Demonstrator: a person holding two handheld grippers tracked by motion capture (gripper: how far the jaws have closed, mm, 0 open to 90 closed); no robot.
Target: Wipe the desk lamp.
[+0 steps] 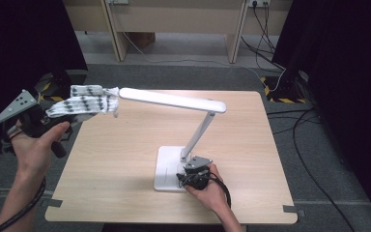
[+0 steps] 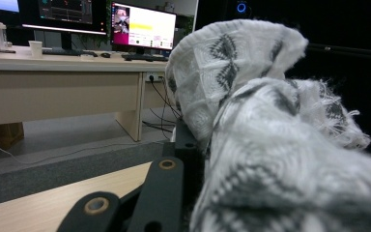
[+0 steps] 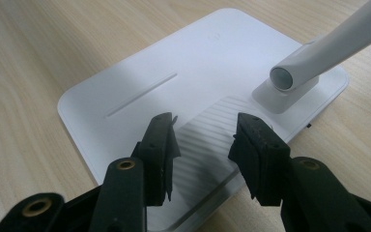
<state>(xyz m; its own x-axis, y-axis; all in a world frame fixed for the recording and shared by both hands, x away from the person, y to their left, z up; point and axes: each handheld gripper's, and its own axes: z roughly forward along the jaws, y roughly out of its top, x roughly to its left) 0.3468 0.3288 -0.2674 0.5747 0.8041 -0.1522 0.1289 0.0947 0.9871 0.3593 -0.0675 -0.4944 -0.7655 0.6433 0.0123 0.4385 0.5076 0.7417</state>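
A white desk lamp stands on the wooden table [image 1: 125,159], its flat base [image 1: 166,166] near the front edge and its long head [image 1: 171,100] reaching left. My left gripper [image 1: 67,116] is raised at the table's left side, shut on a white and grey patterned cloth [image 1: 87,104] whose end touches the left tip of the lamp head. The cloth [image 2: 270,145] hides one jaw in the left gripper view. My right gripper [image 3: 203,133] is open over the ribbed near corner of the base [image 3: 174,72], beside the lamp arm's foot [image 3: 285,82], with nothing between its fingers.
Pale desks [image 1: 174,19] stand beyond the table, with cables [image 1: 270,38] on the grey floor to the right. Dark curtains [image 1: 348,72] close both sides. A desk with lit monitors [image 2: 142,26] is in the left gripper view.
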